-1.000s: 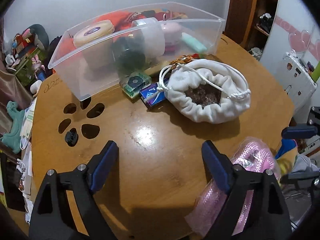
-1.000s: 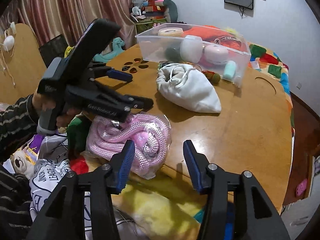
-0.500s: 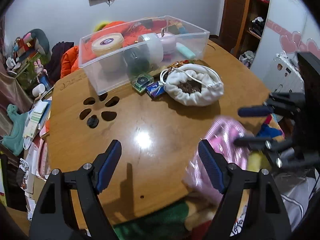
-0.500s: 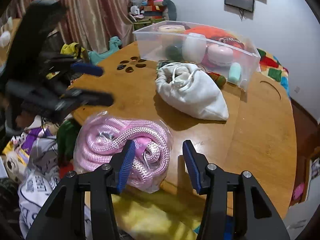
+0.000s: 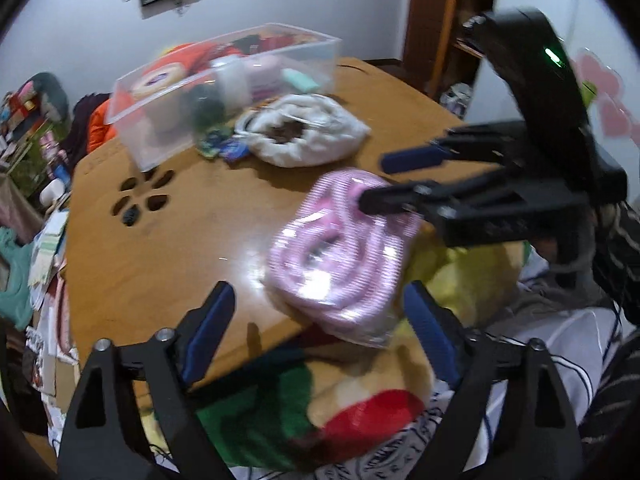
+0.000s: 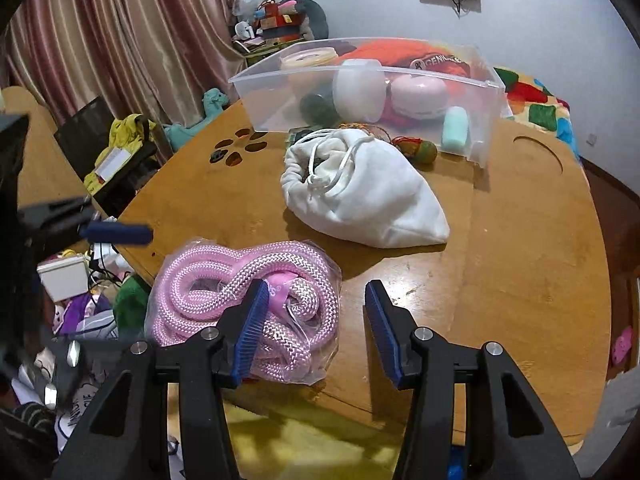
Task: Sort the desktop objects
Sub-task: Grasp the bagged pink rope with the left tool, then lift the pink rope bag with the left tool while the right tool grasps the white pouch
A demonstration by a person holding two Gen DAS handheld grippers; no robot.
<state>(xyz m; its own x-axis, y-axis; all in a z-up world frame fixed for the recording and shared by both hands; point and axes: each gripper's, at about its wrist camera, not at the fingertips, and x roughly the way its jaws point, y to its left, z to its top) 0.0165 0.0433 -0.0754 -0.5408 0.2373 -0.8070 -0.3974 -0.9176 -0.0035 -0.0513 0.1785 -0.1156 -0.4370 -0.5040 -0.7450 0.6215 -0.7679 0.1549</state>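
Your left tool (image 5: 318, 316) hangs open over the near edge of the round wooden desk (image 5: 160, 240), gripping nothing. Just ahead of it the bagged coil of pink braided rope (image 6: 256, 300) lies at the desk's near edge. Your right tool (image 6: 316, 320) is open too, its left finger over the rope and its right finger over bare wood. Further back sits the white drawstring cloth pouch (image 6: 372, 204), then the clear plastic storage bin (image 6: 480, 120) with jars inside.
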